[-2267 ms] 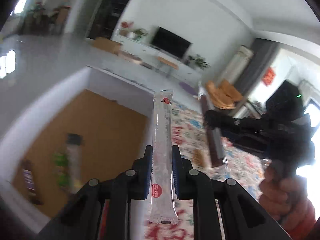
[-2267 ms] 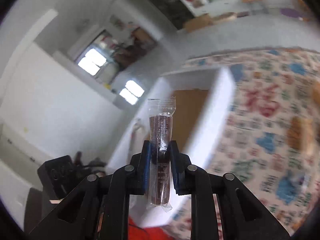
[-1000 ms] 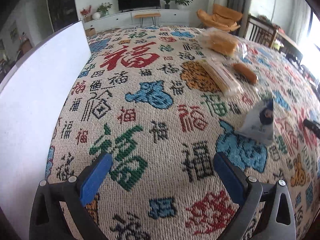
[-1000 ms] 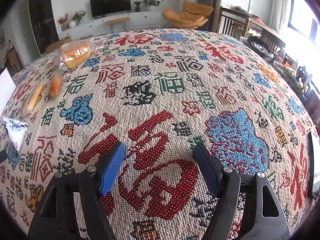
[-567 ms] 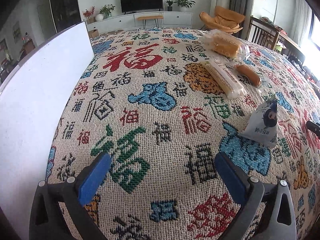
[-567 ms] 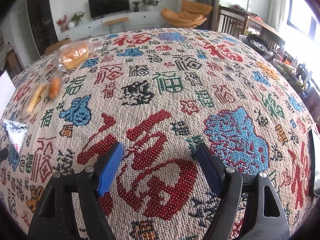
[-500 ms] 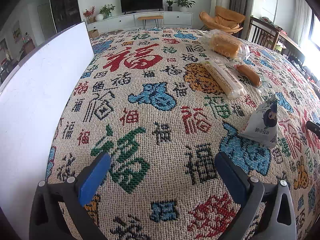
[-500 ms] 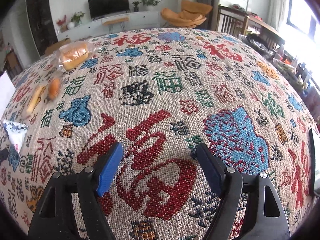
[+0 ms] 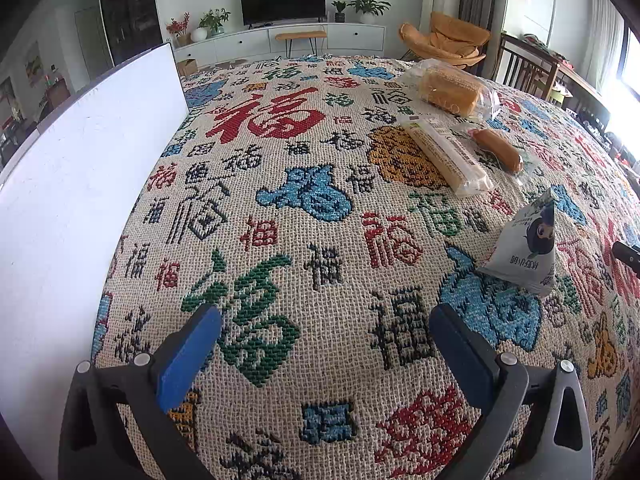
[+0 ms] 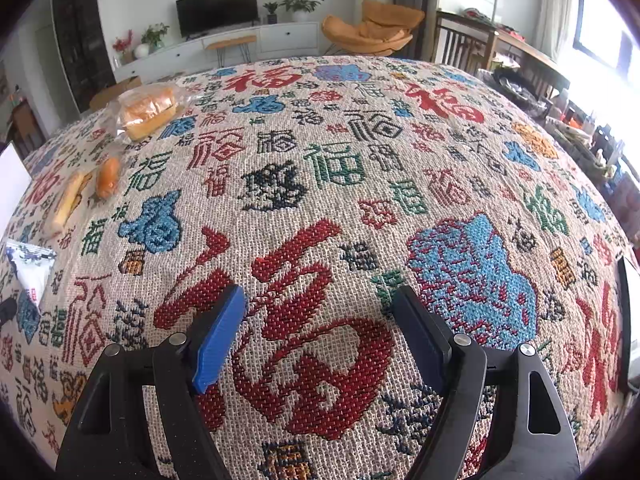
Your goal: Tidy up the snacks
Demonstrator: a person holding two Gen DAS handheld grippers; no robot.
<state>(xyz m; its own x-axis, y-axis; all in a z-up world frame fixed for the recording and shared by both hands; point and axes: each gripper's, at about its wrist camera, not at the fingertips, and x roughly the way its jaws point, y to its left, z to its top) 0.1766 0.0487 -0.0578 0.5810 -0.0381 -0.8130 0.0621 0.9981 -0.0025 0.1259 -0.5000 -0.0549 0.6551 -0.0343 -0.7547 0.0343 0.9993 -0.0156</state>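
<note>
The left hand-held gripper (image 9: 324,344) hangs low over the worktop (image 9: 320,240) with its jaws spread wide and nothing between them; the right hand-held gripper (image 10: 320,328) is likewise released and empty, over a big red character in the cloth. Both look to be between loads, so the step in hand seems to be choosing the next snack. Taking the left hand-held gripper as the mark, a white box wall (image 9: 80,184) stands just to its left. 4 snacks lie ahead and to its right: the triangular packet (image 9: 528,248) nearest, then the long wrapped bar (image 9: 444,156) with the sausage (image 9: 498,150) just beside it, and the bagged bread (image 9: 450,88) farthest. The next move probably calls for swinging right to straddle the packet, closing gently on its upright peak.
</note>
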